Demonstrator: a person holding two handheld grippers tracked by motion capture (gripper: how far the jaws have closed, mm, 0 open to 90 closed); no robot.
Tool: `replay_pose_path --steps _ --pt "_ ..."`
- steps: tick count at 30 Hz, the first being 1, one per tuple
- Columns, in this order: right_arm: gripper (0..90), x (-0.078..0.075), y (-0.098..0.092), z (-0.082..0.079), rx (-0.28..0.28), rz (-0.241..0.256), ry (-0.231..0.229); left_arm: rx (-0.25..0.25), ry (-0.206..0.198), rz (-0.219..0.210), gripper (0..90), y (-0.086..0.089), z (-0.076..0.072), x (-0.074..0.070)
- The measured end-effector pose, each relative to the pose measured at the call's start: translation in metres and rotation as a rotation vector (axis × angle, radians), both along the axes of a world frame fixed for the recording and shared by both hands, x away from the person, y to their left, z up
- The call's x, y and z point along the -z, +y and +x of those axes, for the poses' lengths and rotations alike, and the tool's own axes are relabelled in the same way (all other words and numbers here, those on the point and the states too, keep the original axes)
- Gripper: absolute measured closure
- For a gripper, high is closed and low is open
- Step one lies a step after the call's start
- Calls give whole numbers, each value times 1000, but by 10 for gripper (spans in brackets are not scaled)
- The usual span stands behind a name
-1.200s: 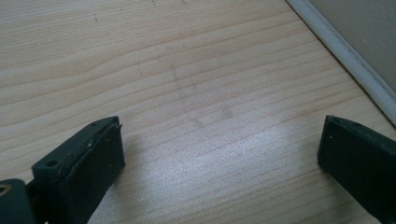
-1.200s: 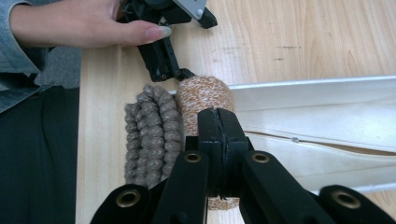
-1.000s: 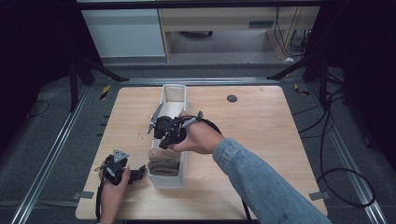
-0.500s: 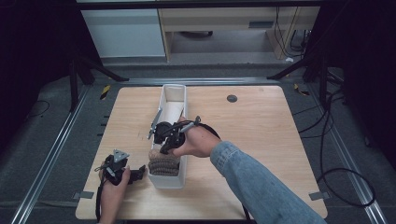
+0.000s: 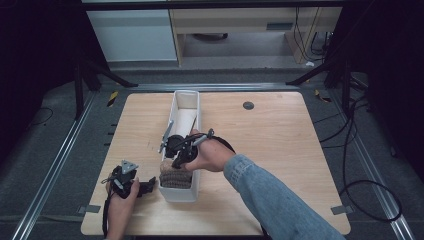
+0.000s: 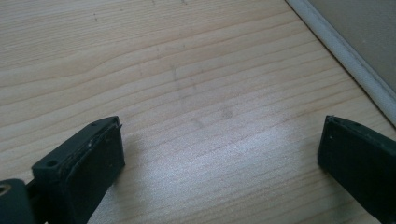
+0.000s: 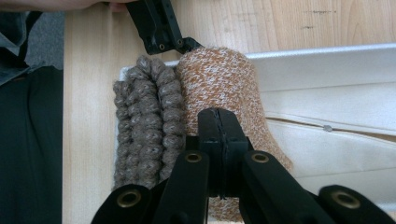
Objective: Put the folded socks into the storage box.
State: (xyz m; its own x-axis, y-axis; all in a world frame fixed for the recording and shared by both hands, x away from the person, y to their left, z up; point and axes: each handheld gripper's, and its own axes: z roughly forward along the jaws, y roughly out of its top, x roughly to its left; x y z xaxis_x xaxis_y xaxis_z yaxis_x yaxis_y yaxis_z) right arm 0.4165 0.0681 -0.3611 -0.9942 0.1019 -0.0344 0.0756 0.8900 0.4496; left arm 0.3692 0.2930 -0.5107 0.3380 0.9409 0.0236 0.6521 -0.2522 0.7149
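Note:
A long white bin stands on the wooden table. At its near end lie a grey-brown knitted bundle and an orange-and-white knitted roll, side by side. My right gripper is shut, with its jaws pressed together on top of the orange roll; no fabric shows between them. From above, the right gripper hangs over the bin's near half. My left gripper rests on the table just left of the bin's near end. Its jaws stand open with bare wood between them.
Folded white cloth fills the bin farther along. A small dark disc lies at the table's far right. The bin's wall runs close past the left gripper. Cables trail on the floor at the right.
My right gripper has moved along the bin toward its near end and come down onto the knitted pieces. The left gripper has stayed put.

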Motion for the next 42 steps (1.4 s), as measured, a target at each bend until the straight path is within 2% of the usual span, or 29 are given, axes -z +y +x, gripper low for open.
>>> replay_pose_path --steps 18,42 --pt "900 19 4 1 5 -31 -3 1 0 0 0 0 0 0" --pt "900 12 -1 -4 4 -4 -10 1 0 -1 0 0 0 0"
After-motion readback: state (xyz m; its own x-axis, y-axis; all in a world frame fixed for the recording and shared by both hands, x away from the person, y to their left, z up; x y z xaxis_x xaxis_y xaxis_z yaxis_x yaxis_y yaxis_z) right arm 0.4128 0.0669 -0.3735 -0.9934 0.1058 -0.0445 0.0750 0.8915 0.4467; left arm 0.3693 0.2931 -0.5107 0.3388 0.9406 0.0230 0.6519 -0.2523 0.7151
